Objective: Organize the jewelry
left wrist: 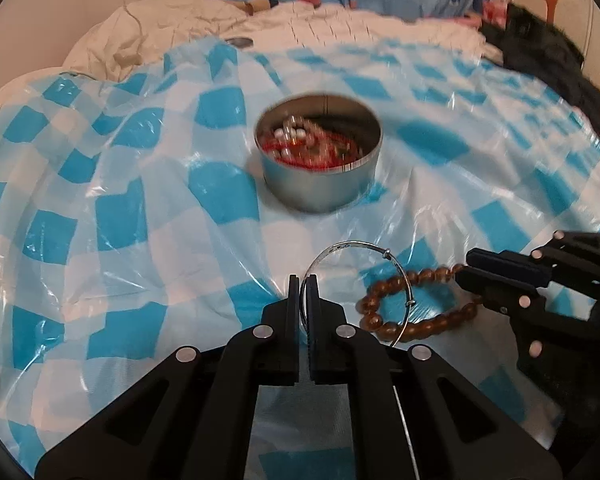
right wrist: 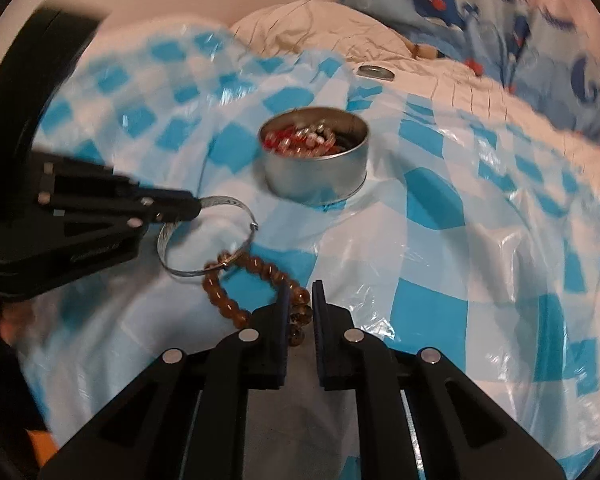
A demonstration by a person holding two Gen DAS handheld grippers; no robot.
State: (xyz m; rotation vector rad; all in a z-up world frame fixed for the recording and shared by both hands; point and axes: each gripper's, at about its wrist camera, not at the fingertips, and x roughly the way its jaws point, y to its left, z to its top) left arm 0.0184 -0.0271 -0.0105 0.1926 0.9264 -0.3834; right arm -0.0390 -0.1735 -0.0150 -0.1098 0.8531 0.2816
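The left gripper [left wrist: 303,280] had its jaws pressed together on the rim of a thin silver bangle [left wrist: 340,249], which stood out ahead of the fingers as an upright hoop. In the right wrist view the same left gripper [right wrist: 196,205] reached in from the left, pinching the silver bangle [right wrist: 216,201] at its near edge.

The right gripper [right wrist: 300,286] had its jaws nearly together around one end of a brown bead bracelet [right wrist: 220,292], beads visible in the narrow gap between the fingers; whether they pressed the beads could not be told. The bangle passed through or over the bracelet's far loop, the two touching there. Seen from the left wrist, the brown bead bracelet [left wrist: 400,326] stretched toward the right gripper [left wrist: 462,272].

Beyond both lay a round metal tin [left wrist: 318,184], open-topped, holding red and pearl-white beaded pieces. Everything rested on a blue-and-white checked plastic sheet [left wrist: 120,216] spread over a bed.
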